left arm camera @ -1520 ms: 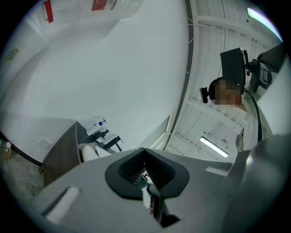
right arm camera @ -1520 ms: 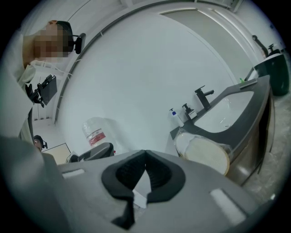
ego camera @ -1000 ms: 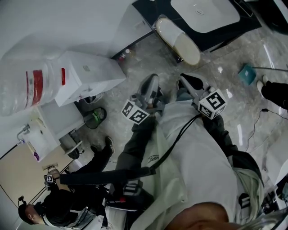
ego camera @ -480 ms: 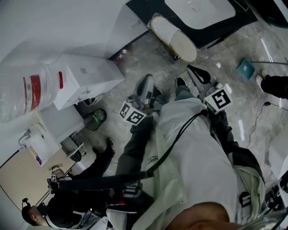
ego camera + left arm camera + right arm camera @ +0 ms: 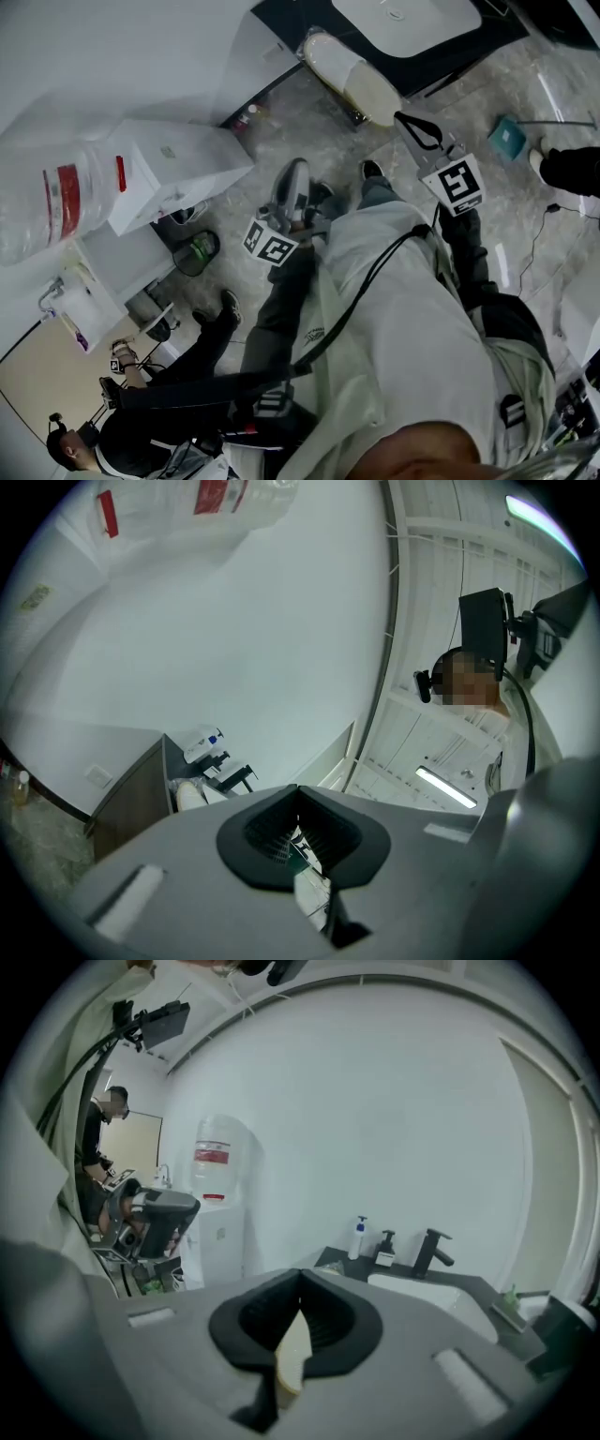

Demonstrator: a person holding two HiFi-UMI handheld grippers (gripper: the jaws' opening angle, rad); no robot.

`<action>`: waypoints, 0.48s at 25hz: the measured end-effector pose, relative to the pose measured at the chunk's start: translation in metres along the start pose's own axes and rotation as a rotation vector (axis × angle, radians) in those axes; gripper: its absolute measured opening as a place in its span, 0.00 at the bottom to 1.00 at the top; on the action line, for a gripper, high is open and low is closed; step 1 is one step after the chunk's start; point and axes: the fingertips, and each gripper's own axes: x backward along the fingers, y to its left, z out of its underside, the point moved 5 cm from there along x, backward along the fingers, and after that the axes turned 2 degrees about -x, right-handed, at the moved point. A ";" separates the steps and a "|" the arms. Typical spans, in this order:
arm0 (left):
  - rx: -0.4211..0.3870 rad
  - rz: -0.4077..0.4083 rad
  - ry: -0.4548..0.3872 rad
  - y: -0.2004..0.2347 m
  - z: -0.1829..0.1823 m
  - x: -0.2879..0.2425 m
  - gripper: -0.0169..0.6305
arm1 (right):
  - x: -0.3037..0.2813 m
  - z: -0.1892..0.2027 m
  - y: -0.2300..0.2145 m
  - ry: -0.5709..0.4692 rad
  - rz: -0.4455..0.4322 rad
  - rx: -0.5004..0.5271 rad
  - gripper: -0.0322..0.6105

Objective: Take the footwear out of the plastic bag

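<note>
- My right gripper (image 5: 405, 118) has gone up the head view toward the dark counter with the white basin (image 5: 473, 37) and has rolled. Its jaws are pressed together on nothing.
- My left gripper (image 5: 296, 169) has hardly moved and is also closed and empty.
- I find the plastic bag and the footwear in no view, so I judge the task is not begun.
- A cream oval object (image 5: 352, 70) lies at the counter's edge; I cannot tell what it is. The white water dispenser (image 5: 173, 169) stands well apart.

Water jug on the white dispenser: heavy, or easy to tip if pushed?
The water jug looks large, so probably heavy if full; fill unclear. Standing high on the tall dispenser, it might topple rather than slide.
</note>
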 end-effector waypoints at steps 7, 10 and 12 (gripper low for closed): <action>0.000 -0.020 -0.011 0.002 -0.001 0.002 0.00 | -0.007 0.020 -0.038 -0.095 0.117 -0.215 0.05; -0.002 -0.029 -0.023 0.003 -0.003 0.002 0.00 | -0.011 0.044 -0.054 -0.183 0.081 -0.460 0.05; -0.001 -0.043 -0.036 0.004 -0.005 0.005 0.00 | -0.014 0.063 -0.062 -0.199 0.089 -0.567 0.07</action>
